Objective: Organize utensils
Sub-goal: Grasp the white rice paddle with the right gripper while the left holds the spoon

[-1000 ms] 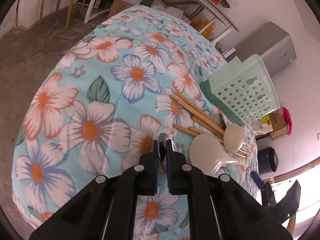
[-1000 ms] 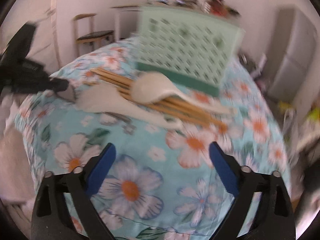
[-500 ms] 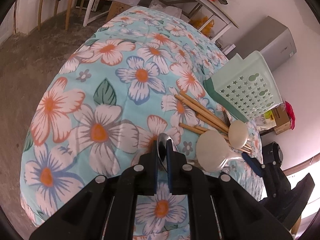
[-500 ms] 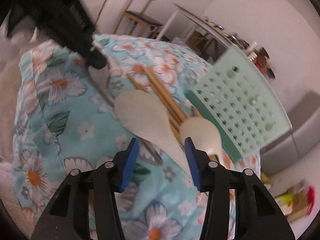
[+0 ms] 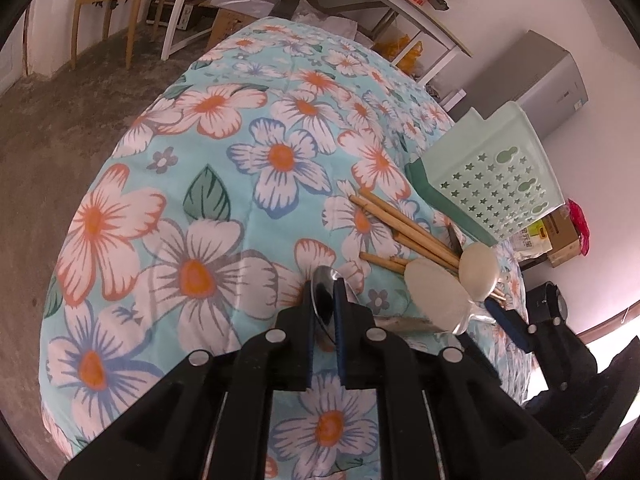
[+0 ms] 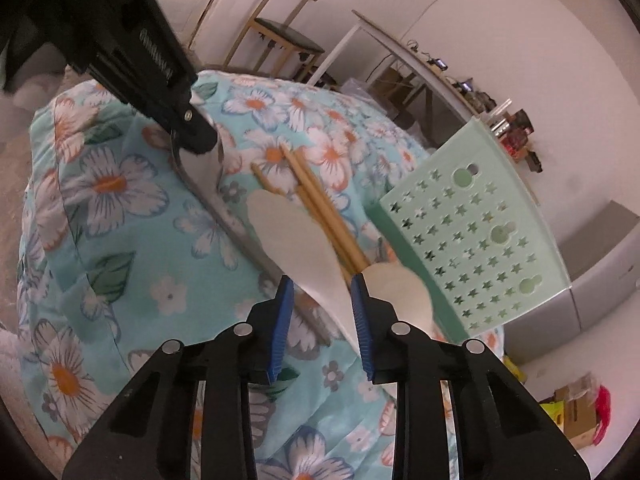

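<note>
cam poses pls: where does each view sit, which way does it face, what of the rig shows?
Left wrist: sits on the left tongs, facing down across the floral cloth; its own pads are shut on a metal spoon, with the right tongs at the right edge.
Right wrist: sits on the right tongs, facing the mint basket; its jaws are closing around a white spoon, with the left tongs upper left.
Shared: both spoons, the chopsticks, basket, cloth.

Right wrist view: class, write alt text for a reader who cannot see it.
The right claw is closing around the handle of a white spoon lying on a floral tablecloth. Beyond it lie wooden chopsticks, a second white spoon and a mint green basket; the left claw grips a metal spoon.
</note>
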The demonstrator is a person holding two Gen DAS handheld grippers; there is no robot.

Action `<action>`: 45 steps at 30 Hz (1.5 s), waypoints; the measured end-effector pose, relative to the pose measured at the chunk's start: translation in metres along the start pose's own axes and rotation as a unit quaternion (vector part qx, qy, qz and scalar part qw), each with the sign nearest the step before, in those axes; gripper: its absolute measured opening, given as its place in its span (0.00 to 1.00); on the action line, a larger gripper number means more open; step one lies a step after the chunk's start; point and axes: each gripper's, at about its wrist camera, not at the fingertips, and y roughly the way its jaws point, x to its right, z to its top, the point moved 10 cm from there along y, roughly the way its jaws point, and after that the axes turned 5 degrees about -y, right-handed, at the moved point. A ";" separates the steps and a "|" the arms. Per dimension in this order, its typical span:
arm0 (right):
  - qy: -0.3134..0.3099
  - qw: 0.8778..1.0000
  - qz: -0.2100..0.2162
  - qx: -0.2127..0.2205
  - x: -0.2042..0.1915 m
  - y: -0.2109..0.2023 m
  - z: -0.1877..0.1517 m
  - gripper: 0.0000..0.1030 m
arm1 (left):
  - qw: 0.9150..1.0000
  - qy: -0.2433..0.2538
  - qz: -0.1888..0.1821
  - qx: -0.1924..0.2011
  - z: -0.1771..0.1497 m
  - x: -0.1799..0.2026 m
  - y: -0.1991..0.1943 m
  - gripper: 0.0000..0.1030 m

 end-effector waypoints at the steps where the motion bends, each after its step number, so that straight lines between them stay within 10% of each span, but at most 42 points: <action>1: 0.001 1.000 -0.003 0.000 0.001 -0.001 0.001 0.26 | 1.000 0.001 -0.001 0.000 0.000 0.000 0.000 0.08; 19: 0.020 0.999 -0.032 0.026 0.009 0.007 0.031 0.00 | 1.000 -0.003 0.003 0.009 0.000 0.000 0.001 0.08; 29: 0.146 0.987 0.069 0.021 0.060 -0.041 0.015 0.00 | 1.000 -0.003 0.007 0.013 0.000 0.001 0.000 0.08; 45: 0.009 0.994 0.097 -0.040 -0.015 -0.041 -0.011 0.08 | 1.000 -0.003 0.005 0.018 -0.002 0.000 0.000 0.08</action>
